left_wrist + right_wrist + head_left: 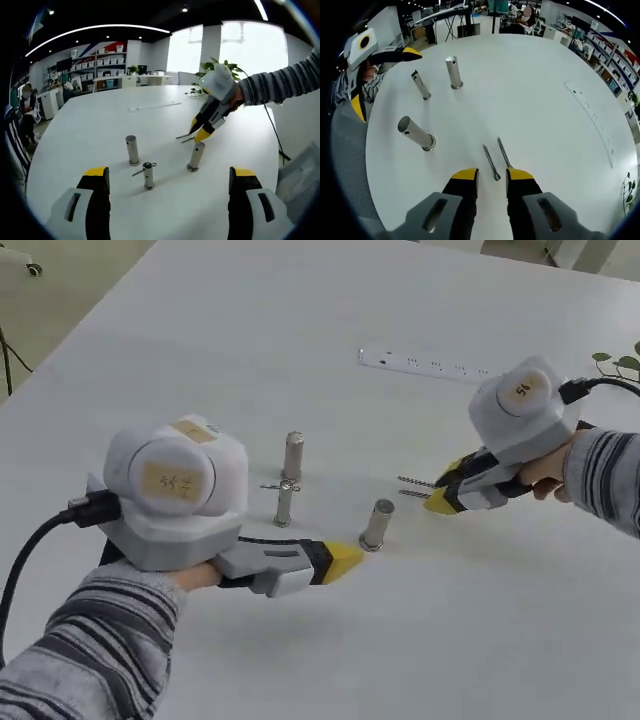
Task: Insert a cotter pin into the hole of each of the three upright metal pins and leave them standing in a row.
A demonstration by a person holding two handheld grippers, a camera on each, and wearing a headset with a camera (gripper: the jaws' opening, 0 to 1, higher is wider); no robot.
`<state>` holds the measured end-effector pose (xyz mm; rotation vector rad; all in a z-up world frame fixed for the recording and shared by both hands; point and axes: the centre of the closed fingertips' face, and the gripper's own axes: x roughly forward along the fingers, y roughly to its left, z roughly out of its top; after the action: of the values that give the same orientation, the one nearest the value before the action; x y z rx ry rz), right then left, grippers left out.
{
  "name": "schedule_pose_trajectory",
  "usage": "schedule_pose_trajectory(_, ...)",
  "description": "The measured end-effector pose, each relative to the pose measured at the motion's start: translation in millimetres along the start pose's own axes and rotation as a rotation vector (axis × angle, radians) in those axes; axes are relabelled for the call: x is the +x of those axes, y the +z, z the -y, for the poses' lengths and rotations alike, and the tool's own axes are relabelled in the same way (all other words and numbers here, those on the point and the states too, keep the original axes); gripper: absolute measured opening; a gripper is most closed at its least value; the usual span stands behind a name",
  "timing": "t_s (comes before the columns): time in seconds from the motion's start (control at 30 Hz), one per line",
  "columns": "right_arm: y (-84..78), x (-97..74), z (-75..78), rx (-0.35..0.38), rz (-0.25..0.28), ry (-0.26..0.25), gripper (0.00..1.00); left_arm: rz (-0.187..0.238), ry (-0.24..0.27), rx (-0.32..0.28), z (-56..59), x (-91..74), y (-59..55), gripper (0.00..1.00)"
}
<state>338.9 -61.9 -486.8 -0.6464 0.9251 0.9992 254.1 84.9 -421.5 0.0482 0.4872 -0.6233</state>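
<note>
Bench: white top, carrying all three upright metal pins well in from its edges.
Far metal pin: stood upright with its hole empty, nearest the far edge of the three.
Middle metal pin: stood upright just in front of the far one, toward the near edge.
Inserted cotter pin: passed crosswise through the upper part of the middle metal pin. In the left gripper view it showed a ring at one end.
Right-hand metal pin: stood upright with no cotter pin in it, apart from the other two and between the two grippers.
Left gripper: was held low over the bench, its tip just beside the base of the right-hand metal pin. In the left gripper view its jaws stood wide apart, grasping nothing.
Right gripper: was held above the bench to the right of the right-hand metal pin. Its jaws were drawn close together, clenched on the cotter pins.
Cotter pins: two, side by side, projecting from the right gripper's tip toward the metal pins, clear of the bench top.
Power strip: white, lay flat toward the far edge of the bench, well apart from the metal pins.
</note>
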Motion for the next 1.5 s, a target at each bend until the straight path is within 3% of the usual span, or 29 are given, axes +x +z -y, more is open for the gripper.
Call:
schedule_pose_trajectory(0.17,-5.6,2.7,2.5,-0.019,-0.042,0.004,0.12,-0.006,-0.001,-0.001,0.3,1.0,-1.2,0.98)
schedule_pose_trajectory(0.3,-6.0,3.0,1.1,-0.005,-0.047,0.024,0.09,-0.007,-0.001,-0.002,0.0,1.5,-1.5,0.98)
schedule_pose_trajectory(0.47,-8.2,2.4,1.7,-0.038,-0.073,0.026,0.04,-0.010,-0.007,0.002,1.8,2.5,-1.7,0.97)
schedule_pose_trajectory(0.53,-9.3,2.3,2.8,-0.083,-0.095,0.014,0.00,-0.010,-0.008,0.004,2.5,2.7,-1.7,0.97)
schedule_pose_trajectory(0.7,-8.7,3.1,1.7,-0.108,-0.097,0.012,0.00,-0.005,-0.013,0.005,3.1,2.5,-1.0,0.97)
schedule_pose_trajectory(0.9,-7.8,0.7,2.3,-0.093,-0.074,-0.006,0.00,0.001,-0.027,-0.001,6.5,2.6,0.0,0.96)
schedule_pose_trajectory(1.23,6.1,-23.6,0.4,-0.101,-0.016,-0.045,0.00,-0.006,-0.040,0.034,14.3,2.8,3.3,0.96)
schedule_pose_trajectory(1.5,21.6,-46.4,-25.8,-0.154,0.062,-0.053,0.00,0.025,-0.099,-0.018,30.6,-3.9,14.6,0.91)
